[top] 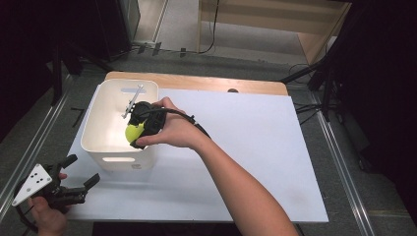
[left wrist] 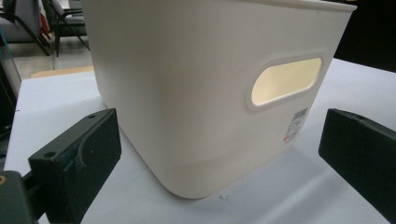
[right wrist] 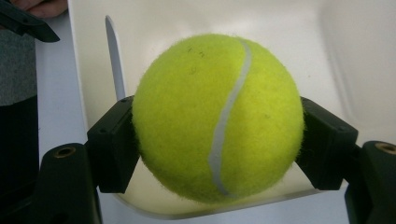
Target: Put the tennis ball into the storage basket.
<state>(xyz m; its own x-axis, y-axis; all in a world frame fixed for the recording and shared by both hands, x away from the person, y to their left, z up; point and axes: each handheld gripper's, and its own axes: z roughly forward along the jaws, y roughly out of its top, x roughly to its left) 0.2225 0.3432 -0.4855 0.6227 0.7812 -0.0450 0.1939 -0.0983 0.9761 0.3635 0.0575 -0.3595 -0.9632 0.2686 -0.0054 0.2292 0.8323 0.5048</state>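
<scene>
Here: right hand-held gripper (top: 134,132) clamped on tennis ball (top: 133,132), one black jaw pressed to each side of it. In right gripper view, ball (right wrist: 217,116) seated squarely between the two pads, white seam curving top to bottom across the facing side. Ball suspended over the open top of white bin (top: 93,129), inside its rim as seen from high view; white bin wall (right wrist: 140,28) and rounded rim edge directly behind and below the ball in right gripper view. Whether ball touches bin floor: cannot tell. Right hand (top: 172,129) wrapped around gripper body, forearm crossing worktop (top: 255,147) from lower right. Cable trailing off gripper along the wrist.

Left hand-held gripper (top: 81,172) jaws apart, nothing between them. Held low at near-left corner of worktop, jaws aimed toward the bin, well short of it. In left gripper view, bin (left wrist: 196,93) directly ahead of the spread jaws, oval handle cut-out (left wrist: 286,80) on the side facing the gripper, small label sticker (left wrist: 295,125) just beneath cut-out. Left hand (top: 46,219) gripping from below; grey three-cornered plate with black dots on top of gripper.

Bin standing upright on white sheet of worktop, toward its far-left part, beyond left gripper.
</scene>
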